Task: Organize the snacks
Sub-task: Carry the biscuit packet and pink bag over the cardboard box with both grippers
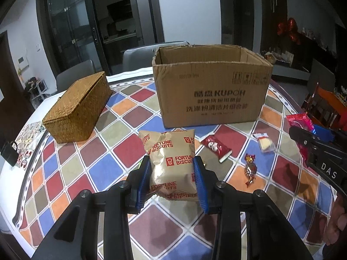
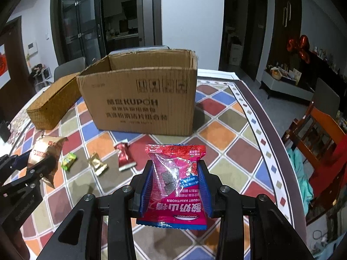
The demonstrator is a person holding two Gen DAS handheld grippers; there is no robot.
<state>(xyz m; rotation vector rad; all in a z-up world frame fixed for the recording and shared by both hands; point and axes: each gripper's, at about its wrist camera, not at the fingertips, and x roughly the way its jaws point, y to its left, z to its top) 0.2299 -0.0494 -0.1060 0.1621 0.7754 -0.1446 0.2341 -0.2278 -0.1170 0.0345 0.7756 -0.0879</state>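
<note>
A: On the left wrist view, item one: my left claw [image 1: 173,173] pinches the Fortune Biscuits bag [image 1: 171,162] between its blue pads, held above the tabletop [image 1: 121,130]. Cardboard box [image 1: 212,86] stands open beyond; wicker basket [image 1: 78,108] to its left. Loose candies [image 1: 216,149] lie in front of the box.

B: And the right wrist view?

A: Item two: my right claw [image 2: 175,179] is clamped on the red hawthorn packet [image 2: 175,184], held clear of the cloth, box [image 2: 138,99] ahead. I judge this the carry step; next, bring both over the rim, then release.
</note>
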